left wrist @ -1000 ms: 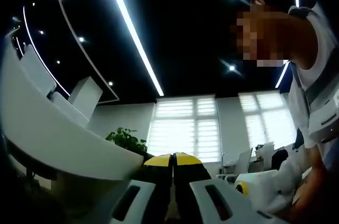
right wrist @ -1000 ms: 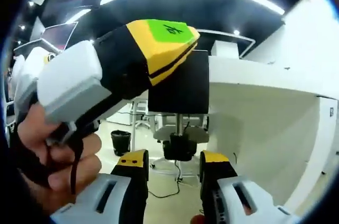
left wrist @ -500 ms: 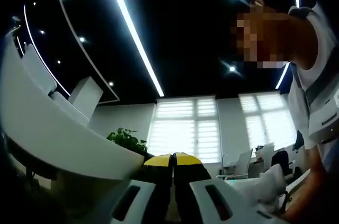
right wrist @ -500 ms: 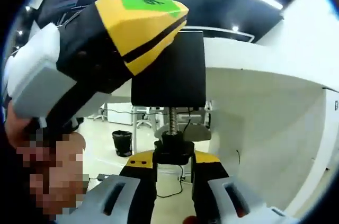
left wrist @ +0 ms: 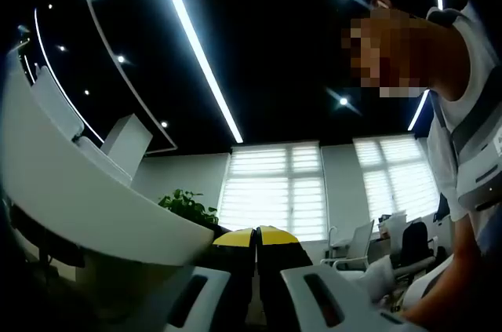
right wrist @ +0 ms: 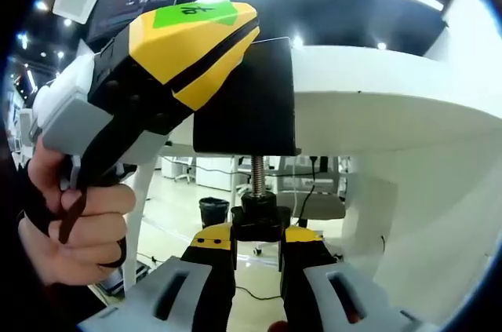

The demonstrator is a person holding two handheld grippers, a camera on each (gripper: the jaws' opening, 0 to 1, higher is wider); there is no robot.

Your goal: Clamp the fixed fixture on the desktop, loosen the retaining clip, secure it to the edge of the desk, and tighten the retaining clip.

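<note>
The black fixture point(right wrist: 249, 96) sits against the edge of the white desk point(right wrist: 376, 116). Its threaded screw point(right wrist: 257, 175) hangs down to a black knob point(right wrist: 259, 218). My right gripper point(right wrist: 257, 236) is shut on that knob, with a yellow-tipped jaw on either side. My left gripper point(right wrist: 235, 30) comes in from the left with a hand point(right wrist: 74, 226) on its grip. Its yellow-and-black jaws, with a green tag on top, are shut on the fixture's black plate. In the left gripper view, the left gripper point(left wrist: 256, 234) shows its jaws pressed together, pointing up beside the desk's rim point(left wrist: 86, 198).
A person point(left wrist: 463, 136) stands close on the right of the left gripper view. A potted plant point(left wrist: 187, 206), bright windows and ceiling light strips lie beyond. Under the desk I see a bin point(right wrist: 213, 210), chair bases and cables on the floor.
My right gripper went from open below the knob to shut on it. The left gripper keeps its hold. The white gripper part at the lower right of the left gripper view dropped away.
</note>
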